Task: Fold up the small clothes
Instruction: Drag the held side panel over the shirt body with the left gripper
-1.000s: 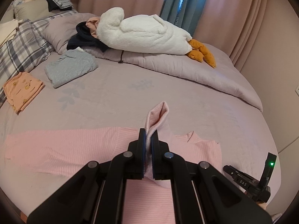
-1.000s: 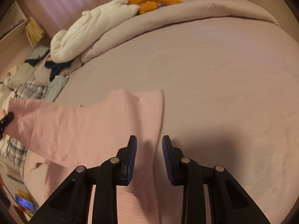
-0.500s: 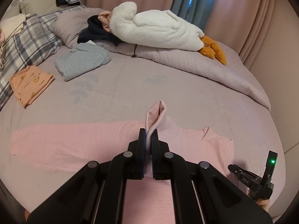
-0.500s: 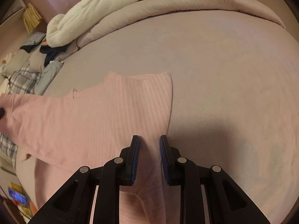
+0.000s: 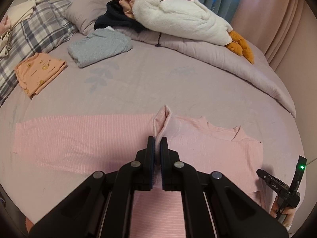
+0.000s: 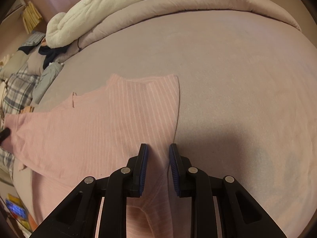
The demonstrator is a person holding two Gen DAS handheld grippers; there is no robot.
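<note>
Left tool (image 5: 158,144) clamped tight on a raised fold of the pink garment (image 5: 79,138), which spreads flat beyond it. Right tool (image 6: 157,154) stands partly parted, fabric between its pads; grip unclear.

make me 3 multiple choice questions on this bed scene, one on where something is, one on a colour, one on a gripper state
1. Where does the folded grey garment lie?
A. on the bed beside the folded orange garment
B. on top of the white plush toy
C. under the pink top

2. What colour is the top being folded?
A. blue
B. pink with pale stripes
C. black

3. How is the left gripper standing?
A. wide open over bare sheet
B. shut on a raised fold of the pink top
C. shut on the plaid pillow

Answers: 1 A, the grey garment sits on the sheet next to the orange one, in front of the pillows. 2 B, the spread garment is pink with thin light stripes. 3 B, the left wrist view shows the pads pinching pink cloth that stands up between them.
</note>
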